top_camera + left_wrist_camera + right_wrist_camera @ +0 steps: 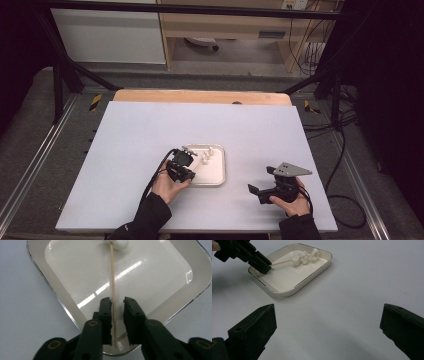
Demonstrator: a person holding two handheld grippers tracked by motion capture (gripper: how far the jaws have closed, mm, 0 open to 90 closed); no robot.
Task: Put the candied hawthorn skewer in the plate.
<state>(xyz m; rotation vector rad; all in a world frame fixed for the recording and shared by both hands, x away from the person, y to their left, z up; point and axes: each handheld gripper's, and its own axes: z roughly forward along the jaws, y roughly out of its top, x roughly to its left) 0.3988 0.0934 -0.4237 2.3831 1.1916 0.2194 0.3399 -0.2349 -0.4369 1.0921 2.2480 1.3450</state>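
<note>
While right claw gapes, left claw straddles tray's marshmallow skewer, ungripped.

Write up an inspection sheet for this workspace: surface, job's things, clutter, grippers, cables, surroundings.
Surface: pale blue-grey tabletop, with a wooden edge at the far side.
Job's things: shallow white tray with a metallic rim; a wooden skewer lies in it, with white lumps at its far end.
Clutter: nothing seen.
Grippers: left gripper is over the tray's near end, jaws either side of the skewer with a gap, not closed on it. Right gripper is over bare table to the right of the tray, jaws wide apart, holding nothing.
Cables: black cable trails from the left gripper; more cables on the floor at right.
Surroundings: black frame bars, wooden furniture behind, grey floor.
</note>
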